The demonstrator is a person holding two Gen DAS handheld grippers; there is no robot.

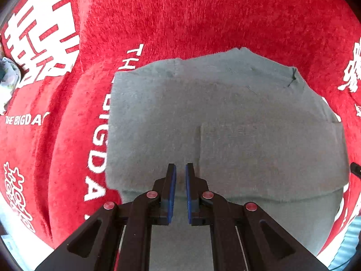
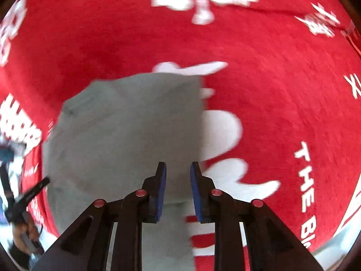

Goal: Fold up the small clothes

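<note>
The left wrist view is showing the grey garment (image 1: 225, 124) sharply: it is lying flat on the red cloth (image 1: 191, 18) with white lettering, and a folded layer is forming a straight-edged panel on its right half. A short dark thread is sticking up at its far right corner. At the right edge of this view a dark tip of the other tool is peeking in.

The right wrist view is blurrier. Here the grey garment (image 2: 126, 135) is filling the left and middle of the frame, and its straight right edge is running just beside white figures printed on the red cloth (image 2: 282, 79). Only this view is showing the left tool (image 2: 31, 194) from outside, at the far left, with the person's hand (image 2: 24, 232) gripping it below.

The left tool (image 1: 180, 169) is hovering over the near middle of the garment, its blue-padded fingers (image 1: 172, 189) standing slightly apart, released, with nothing between them. The right tool (image 2: 178, 167) is sitting over the garment's near right edge, its fingers (image 2: 161, 187) parted wider, also released and holding nothing.
</note>
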